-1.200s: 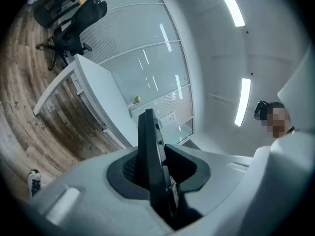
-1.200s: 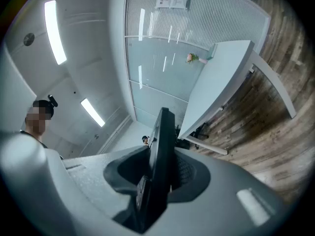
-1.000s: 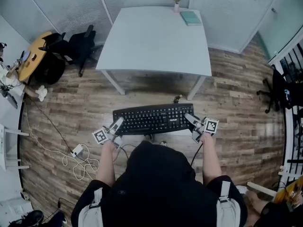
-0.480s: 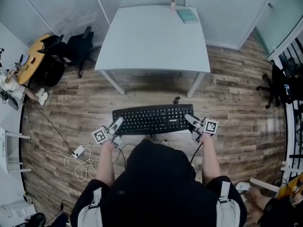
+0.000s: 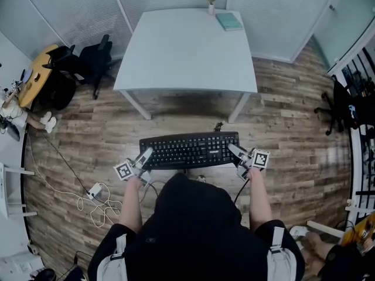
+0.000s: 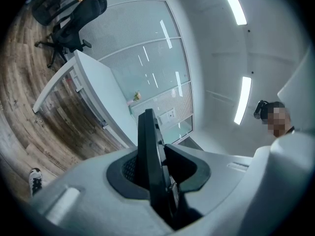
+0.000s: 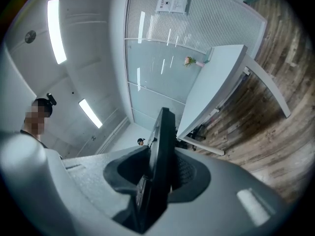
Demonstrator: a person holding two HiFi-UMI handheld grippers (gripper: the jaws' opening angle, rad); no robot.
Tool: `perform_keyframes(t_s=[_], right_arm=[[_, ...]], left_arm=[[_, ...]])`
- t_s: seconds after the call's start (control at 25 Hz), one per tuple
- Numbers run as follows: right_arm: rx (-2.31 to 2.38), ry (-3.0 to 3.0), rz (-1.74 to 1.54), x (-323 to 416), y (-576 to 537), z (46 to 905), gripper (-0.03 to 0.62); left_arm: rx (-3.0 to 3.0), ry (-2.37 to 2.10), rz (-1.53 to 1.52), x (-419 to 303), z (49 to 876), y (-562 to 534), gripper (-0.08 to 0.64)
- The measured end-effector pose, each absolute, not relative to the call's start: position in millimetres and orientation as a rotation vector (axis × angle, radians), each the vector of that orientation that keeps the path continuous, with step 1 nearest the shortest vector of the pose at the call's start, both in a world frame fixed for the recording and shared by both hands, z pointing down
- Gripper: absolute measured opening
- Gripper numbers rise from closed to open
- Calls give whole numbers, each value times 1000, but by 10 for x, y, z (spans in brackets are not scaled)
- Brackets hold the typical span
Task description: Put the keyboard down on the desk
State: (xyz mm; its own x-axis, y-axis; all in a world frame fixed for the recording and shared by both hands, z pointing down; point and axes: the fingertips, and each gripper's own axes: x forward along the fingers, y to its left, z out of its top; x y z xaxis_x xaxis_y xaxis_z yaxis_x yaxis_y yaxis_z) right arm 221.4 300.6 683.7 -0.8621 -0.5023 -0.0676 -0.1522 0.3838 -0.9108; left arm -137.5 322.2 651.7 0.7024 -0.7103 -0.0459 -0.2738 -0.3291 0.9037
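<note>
A flat black full-size keyboard (image 5: 189,150) hangs level above the wood floor, its ends clamped by the left gripper (image 5: 142,158) and right gripper (image 5: 236,153).

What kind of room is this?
Most likely an office: a white desk stands before frosted glass partitions, a black swivel chair sits on the wood floor, and a computer keyboard is held nearby.

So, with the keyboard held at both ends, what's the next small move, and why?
Probably carry the keyboard forward to the desk: it hangs over the floor, short of the desk's near edge, with the left gripper and right gripper clamped on its ends.
</note>
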Motion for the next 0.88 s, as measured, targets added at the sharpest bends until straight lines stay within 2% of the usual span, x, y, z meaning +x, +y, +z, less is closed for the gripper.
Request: perform_keyframes(t_s=[0.88], right_arm=[[-627, 2311, -1424, 2247, 2465, 6779, 121]], left_arm=[[1880, -749, -562, -1369, 6579, 2654, 112]])
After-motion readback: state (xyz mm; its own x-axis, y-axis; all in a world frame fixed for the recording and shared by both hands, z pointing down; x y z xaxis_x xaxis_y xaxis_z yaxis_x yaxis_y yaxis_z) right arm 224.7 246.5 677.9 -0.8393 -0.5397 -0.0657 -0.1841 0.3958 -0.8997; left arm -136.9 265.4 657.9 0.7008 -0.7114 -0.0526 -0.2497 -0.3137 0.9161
